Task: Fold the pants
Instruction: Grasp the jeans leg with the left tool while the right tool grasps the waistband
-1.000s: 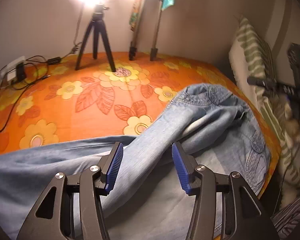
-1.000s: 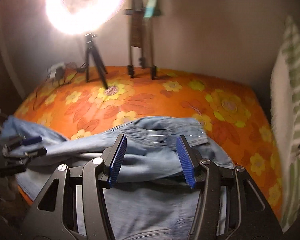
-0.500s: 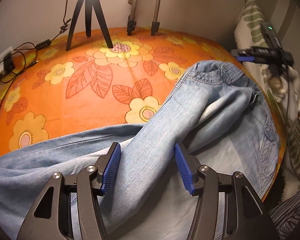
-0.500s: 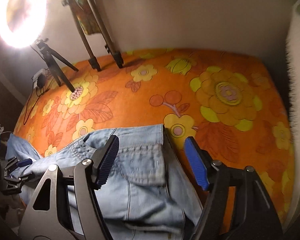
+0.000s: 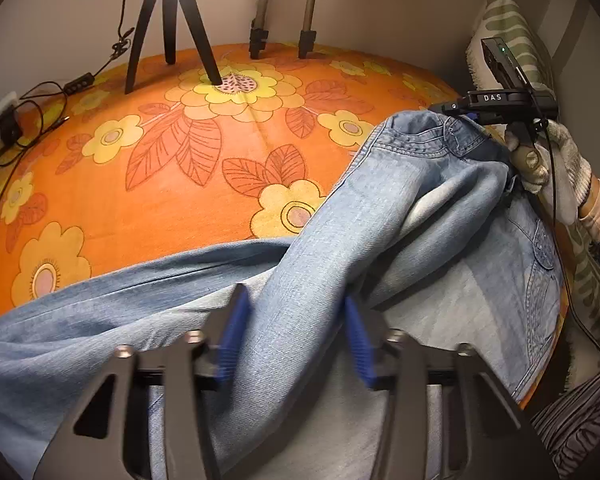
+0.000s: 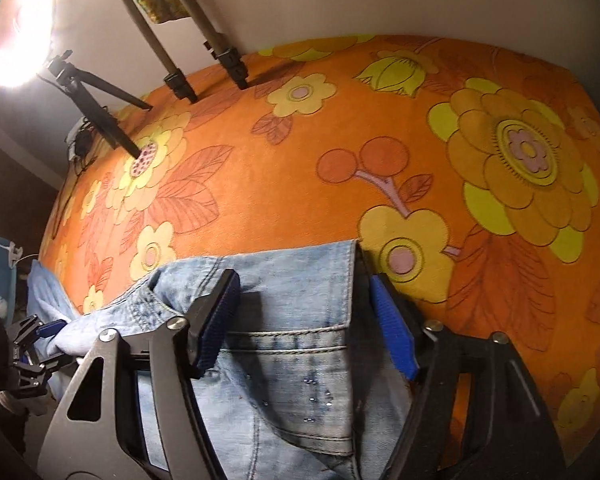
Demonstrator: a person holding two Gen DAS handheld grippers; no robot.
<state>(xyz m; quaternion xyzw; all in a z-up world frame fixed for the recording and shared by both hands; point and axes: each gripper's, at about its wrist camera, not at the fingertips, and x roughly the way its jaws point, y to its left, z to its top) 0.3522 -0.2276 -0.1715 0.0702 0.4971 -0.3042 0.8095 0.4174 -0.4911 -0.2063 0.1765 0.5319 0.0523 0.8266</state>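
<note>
**A:** Status: jeans (image 5: 380, 216) lie across the near edge of the orange floral bedspread (image 5: 180, 168), waistband to your right, legs running off left. One leg is rucked up over the other, so nothing is folded yet. I'd call this the grab before the first fold.

**B:** Tongs?

**A:** Your left gripper (image 5: 296, 344) straddles the raised ridge of the upper leg and its jaws are closing. Denim sits between the blue pads, but they're blurred and don't look clamped on it yet. Your right gripper (image 6: 304, 320) is over the waistband corner (image 6: 340, 256). Its jaws are closing too, one pad on the denim, the other just outside the edge on the bedspread. No pinch there either.

**B:** Next move?

**A:** My read: finish both closes and catch both layers at the waistband. Then lift together and lay one leg flat onto the other. Keep clear of the tripod legs (image 5: 168, 32) at the back.
</note>
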